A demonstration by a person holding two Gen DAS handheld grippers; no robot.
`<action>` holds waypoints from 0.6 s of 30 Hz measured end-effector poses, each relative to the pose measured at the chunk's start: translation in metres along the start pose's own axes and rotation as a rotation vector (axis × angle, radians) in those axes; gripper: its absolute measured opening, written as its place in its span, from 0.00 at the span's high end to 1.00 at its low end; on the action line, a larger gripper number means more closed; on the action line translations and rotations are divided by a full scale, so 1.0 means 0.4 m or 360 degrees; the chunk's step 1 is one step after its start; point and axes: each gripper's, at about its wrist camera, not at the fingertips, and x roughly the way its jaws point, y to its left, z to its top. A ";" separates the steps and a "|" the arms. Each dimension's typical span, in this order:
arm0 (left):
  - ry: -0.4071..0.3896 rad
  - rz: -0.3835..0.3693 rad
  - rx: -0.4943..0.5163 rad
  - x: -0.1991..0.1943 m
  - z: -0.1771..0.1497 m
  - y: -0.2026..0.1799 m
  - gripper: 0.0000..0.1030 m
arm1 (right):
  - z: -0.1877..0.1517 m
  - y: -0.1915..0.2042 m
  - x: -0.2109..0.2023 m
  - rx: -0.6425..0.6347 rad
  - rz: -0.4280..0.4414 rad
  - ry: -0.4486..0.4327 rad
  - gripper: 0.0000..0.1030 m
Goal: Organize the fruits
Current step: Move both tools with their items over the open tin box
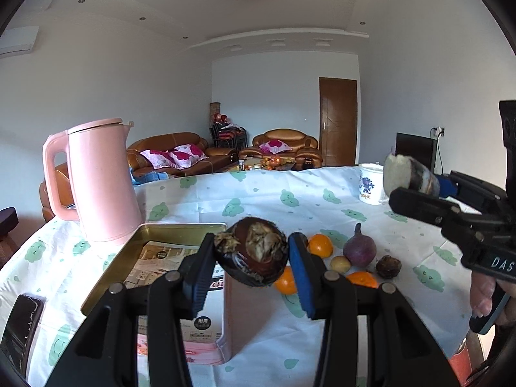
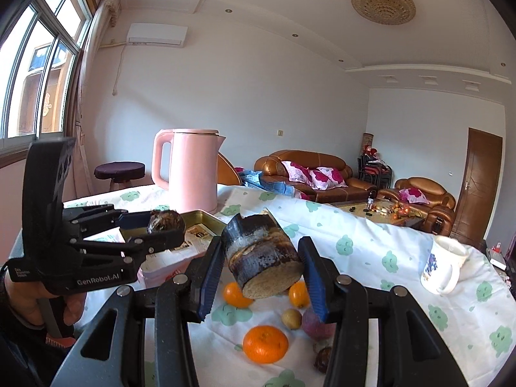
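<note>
My left gripper (image 1: pixel 251 259) is shut on a dark brown water chestnut (image 1: pixel 254 254), held in the air above the table; the same gripper (image 2: pixel 154 225) shows at the left of the right wrist view. My right gripper (image 2: pixel 262 266) is shut on a dark cut stalk piece (image 2: pixel 262 261) with a pale cut face, also lifted; in the left wrist view this stalk piece (image 1: pixel 409 175) shows at the far right. On the cloth below lie oranges (image 2: pixel 265 343), a small tan fruit (image 2: pixel 291 318), a purple round fruit (image 1: pixel 359 251) and another water chestnut (image 1: pixel 388 267).
A gold metal tray (image 1: pixel 109 277) lined with printed paper sits at the left beside a pink kettle (image 1: pixel 100 180). A pink box (image 1: pixel 206 329) lies below my left gripper. A white mug (image 2: pixel 443 266) stands at the right. A hand (image 2: pixel 72 309) grips the left handle.
</note>
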 end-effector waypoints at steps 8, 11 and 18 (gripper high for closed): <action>0.0030 0.0083 -0.0019 0.014 0.009 0.060 0.55 | 0.074 0.023 0.041 -0.0113 0.0026 -0.0010 0.52; 0.0044 0.0112 -0.0011 0.023 0.012 0.079 0.55 | 0.102 0.032 0.065 -0.0128 0.0047 -0.0002 0.52; 0.0082 0.0166 -0.0038 0.046 0.016 0.137 0.55 | 0.153 0.052 0.122 -0.0163 0.0087 0.0028 0.52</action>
